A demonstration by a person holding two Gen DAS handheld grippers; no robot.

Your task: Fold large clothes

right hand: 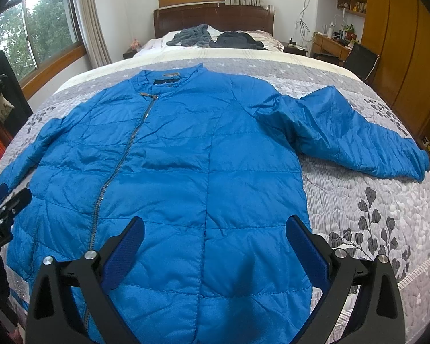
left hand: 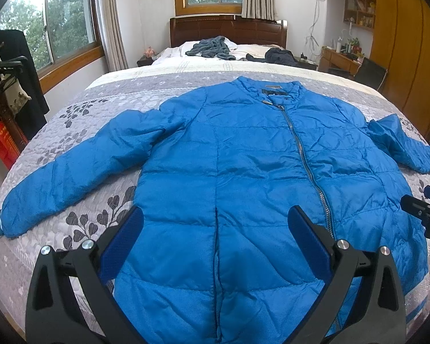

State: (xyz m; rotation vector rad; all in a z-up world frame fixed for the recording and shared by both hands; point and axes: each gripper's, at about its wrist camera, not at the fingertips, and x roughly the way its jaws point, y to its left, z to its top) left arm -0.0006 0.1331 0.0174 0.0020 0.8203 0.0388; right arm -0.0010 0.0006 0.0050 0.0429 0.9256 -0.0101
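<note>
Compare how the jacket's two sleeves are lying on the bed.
The left sleeve lies stretched out nearly straight, running down towards the bed's edge, while the right sleeve is bunched at the shoulder and looks shorter. The left sleeve's cuff shows a pale trim strip; the right sleeve's cuff shows none from here. Both are the same blue quilted fabric, spread away from the jacket body on the bedspread, with neither folded in.

Blue jacket flat on quilted bed

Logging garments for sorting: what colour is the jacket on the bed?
Bright blue jacket with a grey zipper; clearest in the left wrist view.
</note>
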